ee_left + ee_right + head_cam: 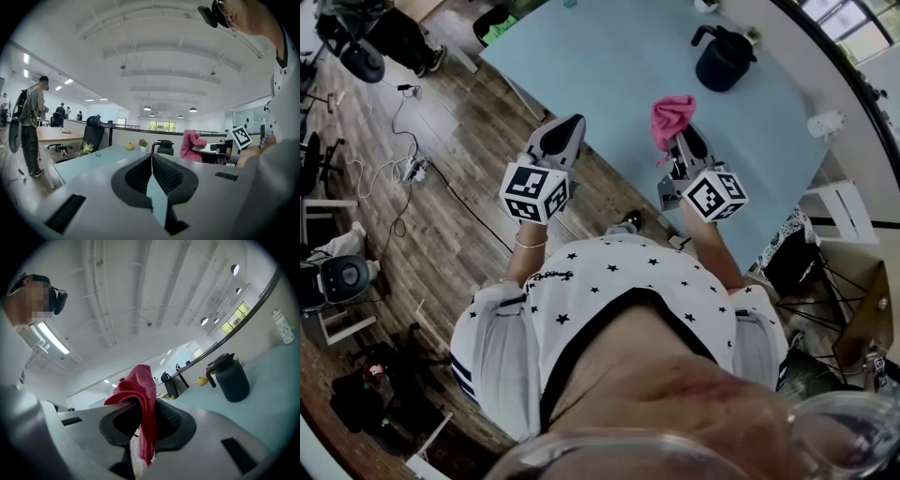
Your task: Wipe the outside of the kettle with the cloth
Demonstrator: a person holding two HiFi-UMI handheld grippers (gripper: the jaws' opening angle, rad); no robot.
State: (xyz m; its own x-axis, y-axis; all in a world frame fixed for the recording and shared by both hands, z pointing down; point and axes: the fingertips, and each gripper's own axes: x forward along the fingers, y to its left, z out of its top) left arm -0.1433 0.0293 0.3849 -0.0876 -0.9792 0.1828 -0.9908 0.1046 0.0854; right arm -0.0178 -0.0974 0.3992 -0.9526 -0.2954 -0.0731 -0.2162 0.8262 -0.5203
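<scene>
The left gripper [565,131] hangs at the near edge of the pale blue table [609,66], jaws pressed together on nothing. The right gripper [679,141] is clamped on the crumpled pink cloth [671,112], which rises lengthwise out of the jaws, its lower end hidden between them. Well beyond, the dark lidded kettle [724,64] stands upright on the table, handle toward the left, contents unseen.

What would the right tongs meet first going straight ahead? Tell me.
Probably nothing: the right tongs, shut on the cloth, point upward past the kettle, which sits off to their right. Depth unclear.
</scene>
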